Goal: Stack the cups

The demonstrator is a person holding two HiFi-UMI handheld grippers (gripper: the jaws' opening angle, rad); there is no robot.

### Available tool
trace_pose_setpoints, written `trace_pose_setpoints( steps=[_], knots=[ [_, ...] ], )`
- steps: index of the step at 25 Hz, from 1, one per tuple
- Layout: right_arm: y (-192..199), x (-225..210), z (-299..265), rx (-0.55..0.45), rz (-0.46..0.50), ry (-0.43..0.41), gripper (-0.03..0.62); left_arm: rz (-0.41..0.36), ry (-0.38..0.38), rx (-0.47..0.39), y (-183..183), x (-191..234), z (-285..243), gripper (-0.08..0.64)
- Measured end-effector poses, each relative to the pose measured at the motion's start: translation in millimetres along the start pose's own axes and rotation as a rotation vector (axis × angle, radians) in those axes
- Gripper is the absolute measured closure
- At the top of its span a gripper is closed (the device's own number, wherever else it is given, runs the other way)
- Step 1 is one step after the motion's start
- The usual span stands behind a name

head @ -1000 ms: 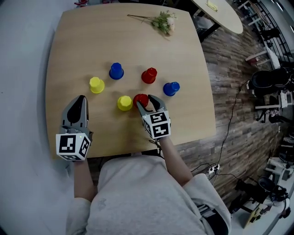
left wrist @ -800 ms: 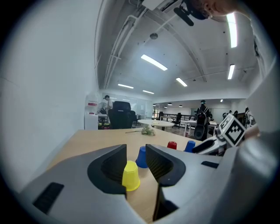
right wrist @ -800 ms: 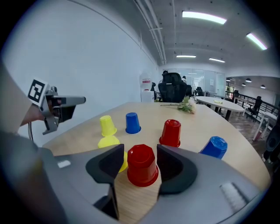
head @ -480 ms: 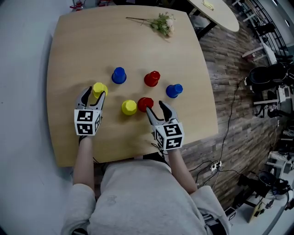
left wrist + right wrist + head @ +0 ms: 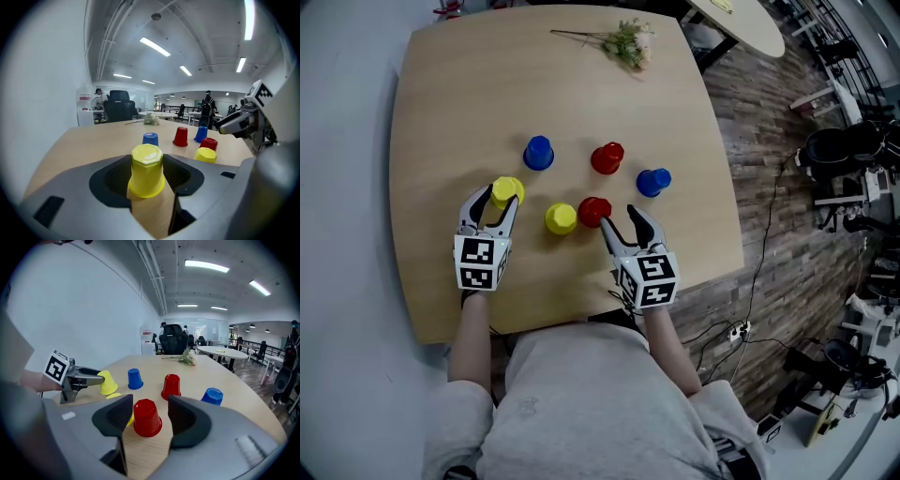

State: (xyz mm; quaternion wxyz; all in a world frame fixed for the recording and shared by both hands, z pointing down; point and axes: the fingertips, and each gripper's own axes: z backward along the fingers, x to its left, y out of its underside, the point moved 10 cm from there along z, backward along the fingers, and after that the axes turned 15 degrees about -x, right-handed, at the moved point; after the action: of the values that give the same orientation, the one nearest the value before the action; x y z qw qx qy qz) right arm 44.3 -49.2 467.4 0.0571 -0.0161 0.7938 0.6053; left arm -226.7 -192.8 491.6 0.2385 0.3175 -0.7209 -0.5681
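1. Dropping forward since a second ago, the left tool (image 5: 494, 202) is now straddling the outer yellow cup (image 5: 507, 190), just left of the middle yellow cup (image 5: 561, 218) on the desk (image 5: 441, 112). Its jaws have just been opening and are standing spread, not pressing.
2. Just right of that middle cup, the right tool (image 5: 621, 225) is easing back. Its jaws have just been opening too, and the near red cup (image 5: 594, 211) is sitting loose between its tips.
3. I am judging that the outer cup is lying dead ahead of the left tool, with its axis upright.

Yellow cups (image 5: 561, 218), red cups (image 5: 607, 157), blue cups (image 5: 538, 152); light tan table (image 5: 441, 103)
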Motion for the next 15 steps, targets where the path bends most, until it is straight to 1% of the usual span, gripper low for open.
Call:
trace_pose_setpoints(
  steps=[3, 8, 11, 15],
  knots=[
    [-1, -3, -5, -0.004, 0.000, -0.006, 0.347, -0.009, 0.041, 0.000, -1, -19, 9, 0.344],
    [-5, -6, -8, -0.009, -0.001, -0.024, 0.347, 0.012, 0.083, 0.031, 8, -48, 19, 0.344],
    [-7, -9, -9, -0.010, 0.000, -0.034, 0.347, 0.015, 0.077, 0.056, 15, -57, 20, 0.344],
    [-8, -16, -8, -0.009, -0.004, -0.033, 0.347, 0.007, 0.072, 0.088, 19, -60, 19, 0.344]
  ],
)
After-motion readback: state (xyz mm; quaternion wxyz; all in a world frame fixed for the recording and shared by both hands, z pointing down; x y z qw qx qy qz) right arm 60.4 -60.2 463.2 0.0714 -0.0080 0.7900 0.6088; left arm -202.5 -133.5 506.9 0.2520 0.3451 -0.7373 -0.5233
